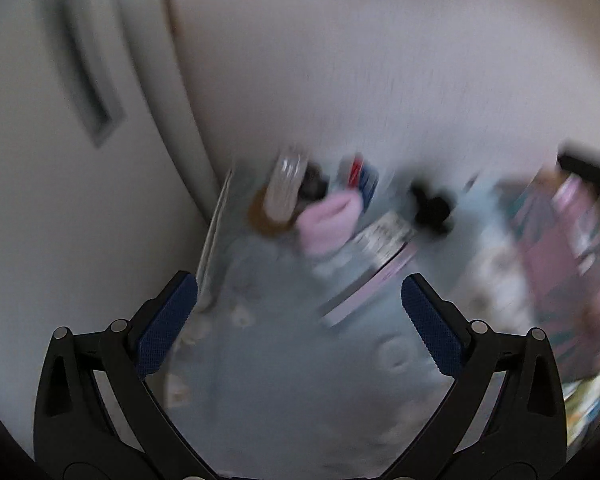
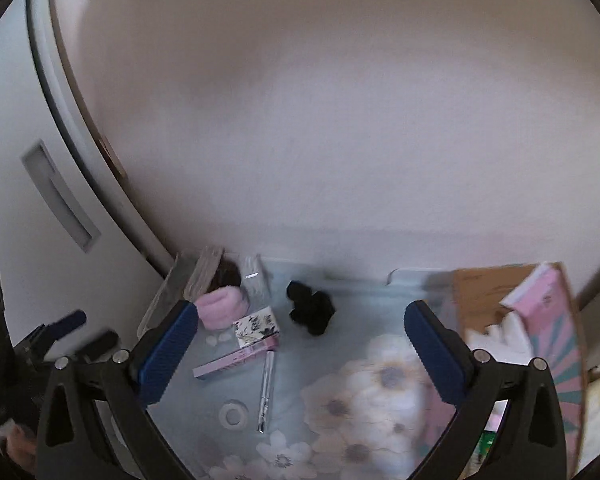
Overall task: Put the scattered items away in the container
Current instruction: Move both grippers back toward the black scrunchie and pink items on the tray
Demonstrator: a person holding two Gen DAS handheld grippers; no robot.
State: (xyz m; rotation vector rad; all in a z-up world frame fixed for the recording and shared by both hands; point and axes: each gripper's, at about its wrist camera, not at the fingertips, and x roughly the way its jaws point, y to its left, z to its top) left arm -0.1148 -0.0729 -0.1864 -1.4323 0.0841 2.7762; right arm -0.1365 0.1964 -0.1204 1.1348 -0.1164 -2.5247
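Observation:
Scattered items lie on a light blue floral cloth [image 2: 340, 360]: a pink fluffy roll [image 2: 224, 306], a small floral box [image 2: 256, 326], a long pink box [image 2: 236, 358], a silver pen [image 2: 266, 388], a black scrunchie [image 2: 310, 306] and a tape ring [image 2: 233, 415]. A pink cardboard box [image 2: 540, 340], the container, lies open at the right. My right gripper [image 2: 300, 348] is open and empty above the cloth. My left gripper [image 1: 300, 316] is open and empty; its view is blurred, showing the pink roll [image 1: 328, 220] and the black scrunchie [image 1: 432, 208] ahead.
A white wall [image 2: 340, 140] stands behind the cloth and a white cabinet door with a recessed handle [image 2: 60, 200] at the left. The other gripper [image 2: 60, 332] shows at the right wrist view's left edge. Clear packets [image 2: 204, 276] lean in the back left corner.

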